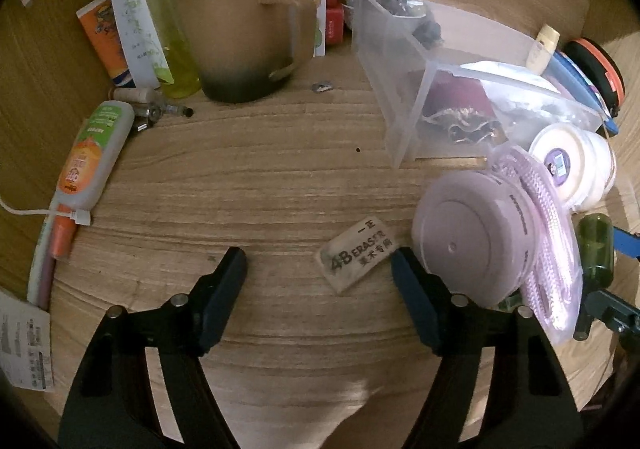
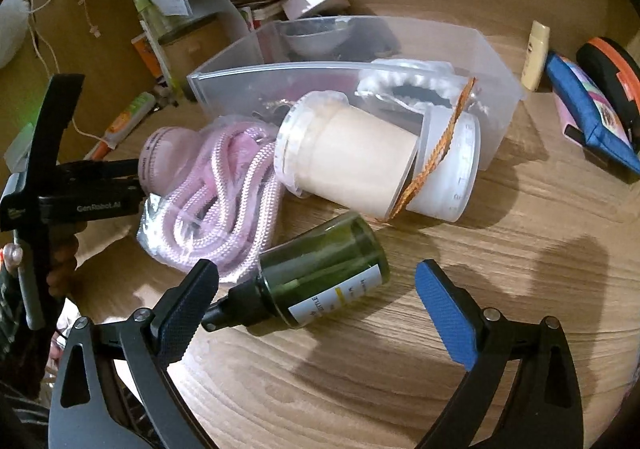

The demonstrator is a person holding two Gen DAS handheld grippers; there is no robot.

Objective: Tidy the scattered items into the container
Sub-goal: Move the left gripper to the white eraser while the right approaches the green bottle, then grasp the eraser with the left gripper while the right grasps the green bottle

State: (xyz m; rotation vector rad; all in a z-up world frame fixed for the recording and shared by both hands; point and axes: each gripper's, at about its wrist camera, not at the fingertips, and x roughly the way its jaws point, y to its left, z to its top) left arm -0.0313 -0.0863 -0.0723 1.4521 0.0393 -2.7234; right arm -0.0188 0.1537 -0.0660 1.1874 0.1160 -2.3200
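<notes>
Left wrist view: spreading across the frame, a wooden table [image 1: 280, 177], with a clear plastic container [image 1: 404, 81] sitting at upper right, already holding a dark red pouch [image 1: 456, 97] and other small goods. Standing at the back, a tan mug-shaped pot [image 1: 244, 37], well apart from the container. Lying on its side just beside the right finger, a pale purple round case [image 1: 472, 241], with a bagged pink rope [image 1: 548, 241] leaning against it. Lying flat between the fingertips, nearer the right one, a 4B eraser [image 1: 358, 255], touching neither pad. Hovering low over the table, the left gripper [image 1: 318, 269], jaws spread wide, holding nothing.

Right wrist view: lying toppled at the container's [image 2: 496, 61] near wall, a stack of white lidded tubs [image 2: 372, 157] bound by an orange cord [image 2: 436, 153]. Resting beside them on the table [image 2: 400, 369], the pink rope [image 2: 224, 201] in its clear bag. Lying on its side between the spread fingers, a dark green spray bottle [image 2: 316, 273], its black nozzle pointing at the left finger and nearly touching it, its base well apart from the blue pad [image 2: 444, 313]. Hanging over it, the right gripper [image 2: 312, 303], jaws wide apart, gripping nothing.
</notes>
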